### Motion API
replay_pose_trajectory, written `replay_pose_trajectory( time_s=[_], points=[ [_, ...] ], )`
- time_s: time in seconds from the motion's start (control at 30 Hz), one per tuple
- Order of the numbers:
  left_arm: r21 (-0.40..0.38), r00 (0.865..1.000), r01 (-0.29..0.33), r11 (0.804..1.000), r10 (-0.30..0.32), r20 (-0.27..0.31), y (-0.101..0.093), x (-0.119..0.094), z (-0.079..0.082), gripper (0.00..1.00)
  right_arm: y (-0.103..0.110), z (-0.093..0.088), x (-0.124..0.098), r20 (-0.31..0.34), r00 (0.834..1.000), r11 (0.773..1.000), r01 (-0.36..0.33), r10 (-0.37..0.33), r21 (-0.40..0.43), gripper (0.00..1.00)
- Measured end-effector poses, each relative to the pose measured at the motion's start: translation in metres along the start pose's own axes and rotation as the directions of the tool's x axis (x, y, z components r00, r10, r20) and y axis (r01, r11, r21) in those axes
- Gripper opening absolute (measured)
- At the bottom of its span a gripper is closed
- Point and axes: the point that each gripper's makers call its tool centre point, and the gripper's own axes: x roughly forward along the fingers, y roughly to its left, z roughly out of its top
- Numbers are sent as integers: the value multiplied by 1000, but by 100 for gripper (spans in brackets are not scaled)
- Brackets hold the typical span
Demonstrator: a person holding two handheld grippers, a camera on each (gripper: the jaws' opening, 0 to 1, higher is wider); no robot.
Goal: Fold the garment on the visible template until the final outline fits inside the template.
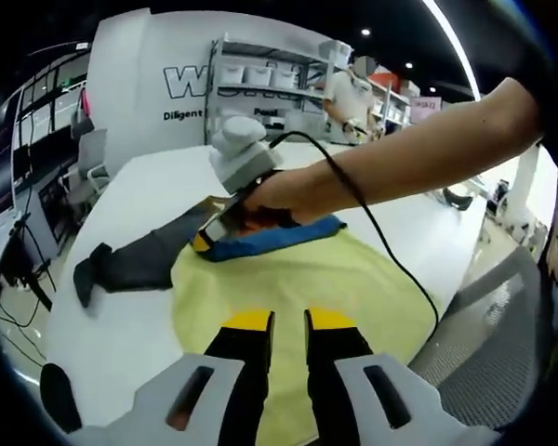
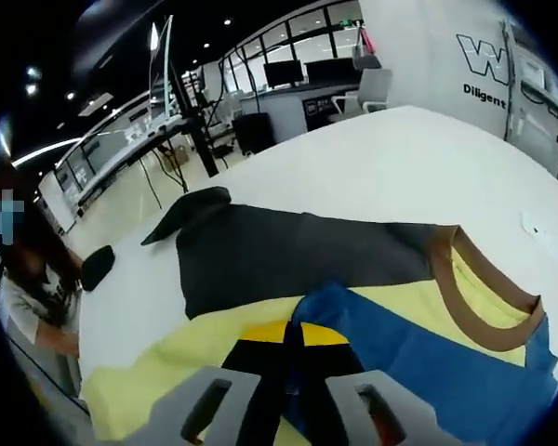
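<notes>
The garment (image 2: 288,251) lies on the white table (image 1: 121,325), a shirt with dark grey, blue and yellow panels and a brown collar (image 2: 470,316). Its dark grey part (image 1: 144,255) stretches left, and a blue strip (image 1: 279,237) lies along the far edge of a pale yellow sheet (image 1: 298,283), which looks like the template. My right gripper (image 2: 288,339) is shut on the blue fabric at its near edge. In the left gripper view the right gripper (image 1: 225,221) shows in a person's hand, at the grey-blue junction. My left gripper (image 1: 288,323) hovers over the yellow sheet, jaws slightly apart with nothing between them.
A small black object (image 2: 98,265) lies near the table's edge. A black cable (image 1: 381,246) trails from the right gripper across the yellow sheet. A grey mesh chair (image 1: 507,344) stands by the table's right side. A person (image 2: 28,307) sits beyond the left edge.
</notes>
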Motion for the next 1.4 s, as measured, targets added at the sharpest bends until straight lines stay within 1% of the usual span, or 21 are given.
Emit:
replay_pose_trajectory(
  time_s=[0.1, 0.13, 0.17, 0.2, 0.23, 0.27, 0.3, 0.37, 0.43, 0.47, 0.5, 0.53, 0.63, 0.7, 0.77, 0.87, 0.97, 1.03, 1.1, 1.2, 1.4],
  points=[
    [-1, 1000, -13, 1000, 13, 0, 2, 0, 0, 12, 0, 0, 0, 4, 1000, 1000, -3, 3, -16, 0],
    [-3, 1000, -16, 1000, 16, 0, 3, 0, 0, 12, 1, 0, 0, 0, 1000, 1000, -11, 11, -23, 0],
    [-12, 1000, -14, 1000, 14, 3, 4, -1, 1, 12, 3, 1, 0, -2, 999, 999, -36, 36, -33, 0],
    [-14, 1000, -12, 1000, 12, 6, 4, -1, 1, 13, 9, 6, -1, 36, 995, 995, -88, 89, -41, 2],
    [-13, 1000, -11, 1000, 11, 12, 3, -1, 2, 13, 12, 11, -2, 69, 991, 993, -110, 113, -43, 3],
    [-9, 1000, -12, 1000, 13, 15, 3, -1, 3, 13, 11, 15, -5, 88, 990, 993, -108, 111, -38, 5],
    [-6, 1000, -13, 1000, 13, 17, 3, -1, 3, 13, 6, 19, -8, 110, 990, 995, -83, 89, -58, 7],
    [2, 1000, -13, 1000, 12, 18, 3, -1, 3, 13, 5, 24, -11, 124, 988, 994, -83, 91, -68, 11],
    [6, 1000, -13, 1000, 13, 21, 3, 0, 4, 13, 3, 26, -10, 123, 989, 994, -78, 87, -77, 13],
    [3, 1000, -14, 1000, 14, 20, 3, 0, 3, 13, -2, 25, -10, 111, 992, 995, -47, 57, -91, 13],
    [1, 1000, -15, 1000, 15, 20, 4, 0, 3, 13, -4, 30, -10, 133, 990, 995, -42, 54, -94, 14],
    [-2, 1000, -16, 1000, 16, 21, 4, -1, 3, 13, -5, 31, -11, 136, 989, 995, -38, 51, -92, 14],
    [-9, 1000, -18, 1000, 18, 23, 5, 0, 3, 12, -12, 26, -6, 94, 995, 995, -21, 30, -98, 16],
    [-11, 1000, -17, 1000, 17, 20, 6, 0, 3, 12, -14, 26, -4, 86, 996, 995, -16, 25, -101, 15],
    [-10, 1000, -16, 1000, 16, 21, 6, 0, 3, 12, -10, 25, -2, 65, 997, 995, -43, 49, -91, 11],
    [-9, 1000, -17, 1000, 17, 20, 6, 1, 2, 12, -4, 26, 1, 53, 997, 993, -55, 61, -107, 11],
    [-12, 1000, -19, 1000, 19, 17, 6, 1, 2, 12, 0, 26, 5, 26, 997, 992, -66, 69, -110, 6],
    [-11, 1000, -19, 1000, 19, 18, 7, 1, 2, 12, 4, 27, 6, 26, 996, 992, -79, 82, -102, 6],
    [-10, 1000, -18, 1000, 18, 15, 7, 1, 2, 12, 6, 26, 9, 11, 997, 991, -76, 77, -110, 5],
    [-7, 1000, -18, 1000, 19, 12, 7, 2, 1, 12, 6, 24, 11, -5, 997, 991, -77, 77, -110, 0],
    [-6, 1000, -20, 1000, 20, 8, 7, 2, 1, 12, 8, 21, 13, -32, 996, 991, -87, 84, -105, 0]
  ],
)
